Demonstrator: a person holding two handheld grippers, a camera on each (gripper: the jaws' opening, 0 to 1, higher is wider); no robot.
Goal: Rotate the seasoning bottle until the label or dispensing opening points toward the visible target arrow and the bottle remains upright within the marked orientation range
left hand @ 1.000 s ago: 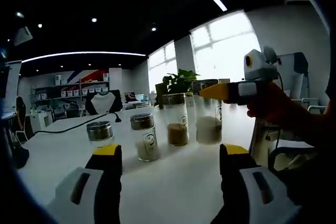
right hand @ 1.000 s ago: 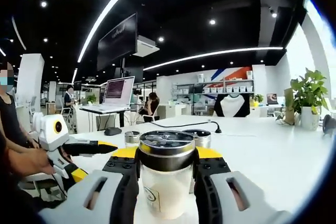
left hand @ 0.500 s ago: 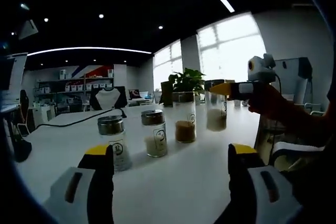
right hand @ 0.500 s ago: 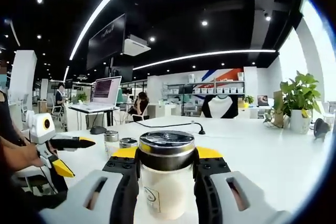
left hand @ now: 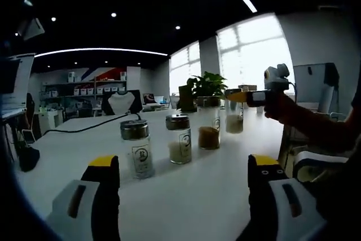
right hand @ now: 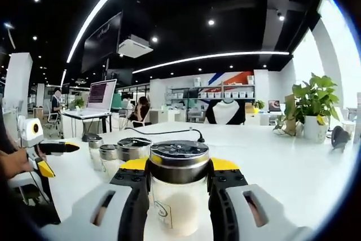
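Note:
A glass seasoning bottle [right hand: 178, 201] with a metal lid and pale contents stands upright between the jaws of my right gripper [right hand: 179, 167], which is shut on it just below the lid. In the left gripper view the same bottle [left hand: 233, 118] shows far right, over the table's far side, held by the right gripper [left hand: 248, 97] in a person's hand. My left gripper [left hand: 183, 187] is open above the white table [left hand: 192, 196] with nothing between its fingers. In the right gripper view the left gripper [right hand: 45, 152] sits far left.
Three more lidded bottles stand in a row on the table: one [left hand: 137, 148] nearest, one with white contents [left hand: 179, 139], one with brown contents [left hand: 208, 129]. They also show left of the held bottle [right hand: 115, 153]. A potted plant [right hand: 311, 111] and a black cable [right hand: 169, 132] lie beyond.
The right gripper with its bottle now looks smaller and farther off in the left gripper view. The left gripper has slid left and shrunk in the right gripper view. Both grips are unchanged.

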